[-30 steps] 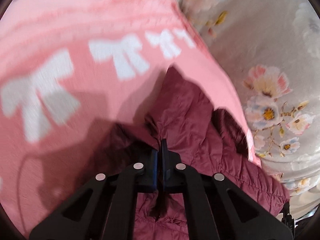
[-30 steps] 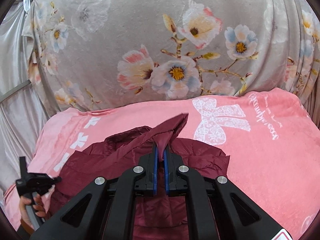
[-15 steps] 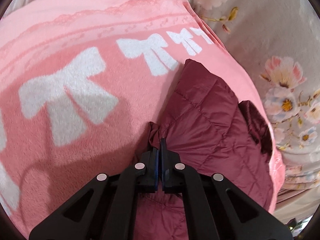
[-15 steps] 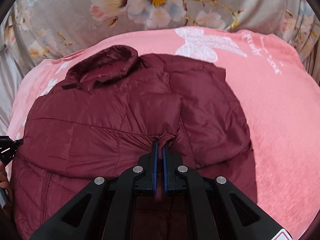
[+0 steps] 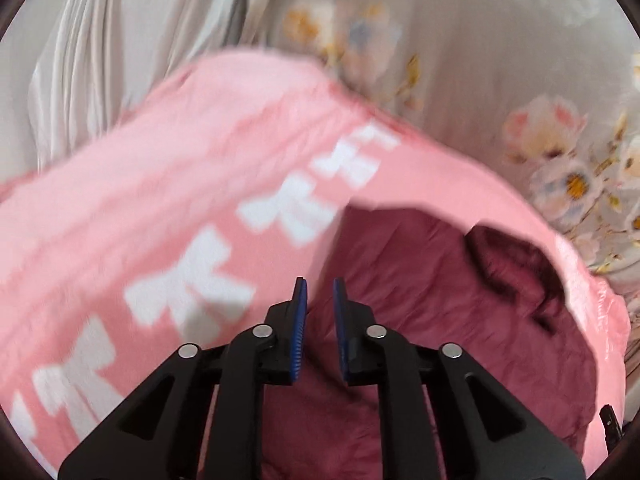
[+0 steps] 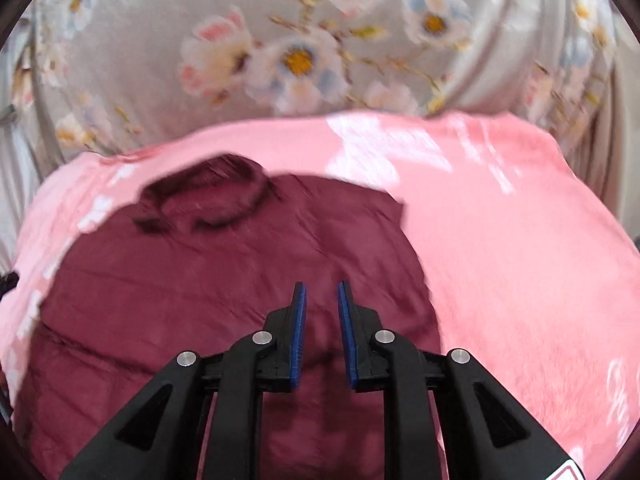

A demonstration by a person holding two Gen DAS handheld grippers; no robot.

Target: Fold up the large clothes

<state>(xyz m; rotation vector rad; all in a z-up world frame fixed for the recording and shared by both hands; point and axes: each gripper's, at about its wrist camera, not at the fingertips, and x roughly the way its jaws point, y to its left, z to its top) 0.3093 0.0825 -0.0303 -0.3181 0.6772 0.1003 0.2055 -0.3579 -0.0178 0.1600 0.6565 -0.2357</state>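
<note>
**Q:** Looking at both wrist views, what shows, and where is the garment?

**A:** A dark maroon quilted puffer jacket (image 6: 224,300) lies spread on a pink fleece blanket with white bow prints (image 5: 160,184). The blanket covers a raised surface. Behind it hangs a grey floral curtain (image 6: 280,52). The jacket's collar (image 6: 208,200) sits at the far end, away from both cameras. Both views are blurred.

**Q:** What are the 2 grippers doing?

**A:** The left gripper (image 5: 320,304) hangs over the jacket's left edge, where maroon fabric meets pink blanket. Its blue pads stand slightly apart, and no cloth is caught between them. The right gripper (image 6: 322,308) hovers over the middle of the jacket's near part. Its pads are parted by a similar narrow gap, also empty. Both sets of jaws have just been opening, so each has let go of the jacket.

**Q:** Which step of the fold is this?

**A:** It looks like the release at the end of 1 fold. The jacket's near part appears to lie flat over its body, though blur hides the seams and layers.

**Q:** What does the next move call for?

**A:** Probably each gripper needs a fresh hold on an outer edge or sleeve. The puffy fabric looks slippery and springy, so a firm pinch on a seam would likely hold better. Whether the folded layer stays down cannot be told.
</note>
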